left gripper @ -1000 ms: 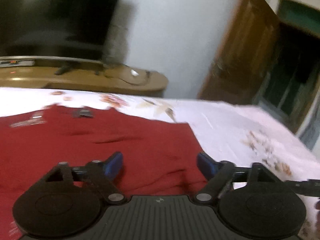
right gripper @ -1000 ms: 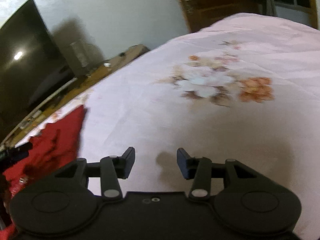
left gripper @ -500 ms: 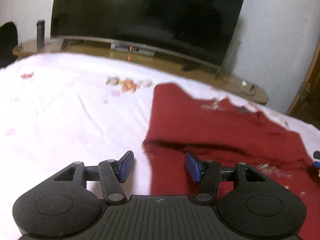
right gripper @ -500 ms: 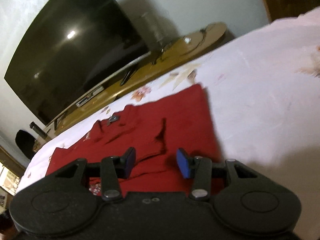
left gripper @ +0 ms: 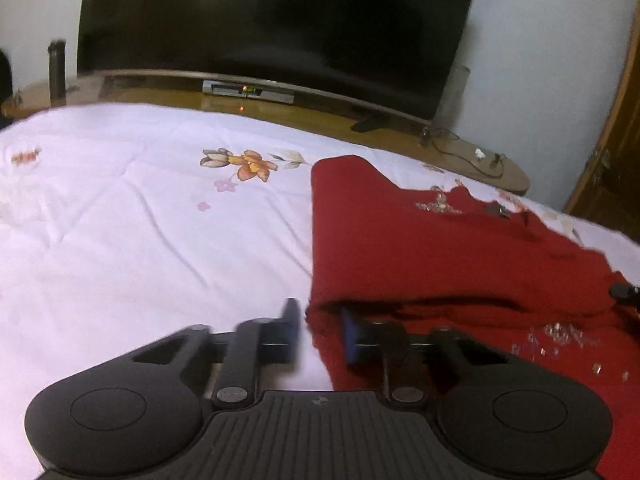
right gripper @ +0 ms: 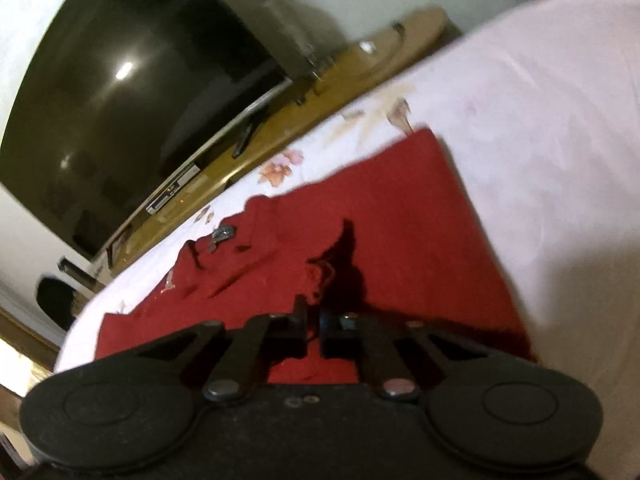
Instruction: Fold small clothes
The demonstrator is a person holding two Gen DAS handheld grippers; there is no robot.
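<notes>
Evidently both tools are at the near hem for one reason: a fold starts by picking up an edge. The dark red knit garment with small sequin trim [left gripper: 440,252] lies spread on the white bedsheet printed with orange and pink flowers [left gripper: 140,240], its neckline toward the large black television [left gripper: 276,20] on the long wooden stand [left gripper: 460,156].

The left gripper [left gripper: 318,326] sits low at the garment's near left corner, its blue-padded fingers [left gripper: 291,322] apart with a clear gap between them; one pad is over bare sheet, the other over red cloth, so the corner edge falls between them, not yet pinched.

The right gripper [right gripper: 313,322] sits over the near edge further right, and its fingers are drawn almost together with a tuft of red fabric bunched at their tips. It appears to be clamped on the cloth, though motion blur makes contact hard to confirm.

Gripping two points along the same edge would let the hem rise evenly when carried over.
</notes>
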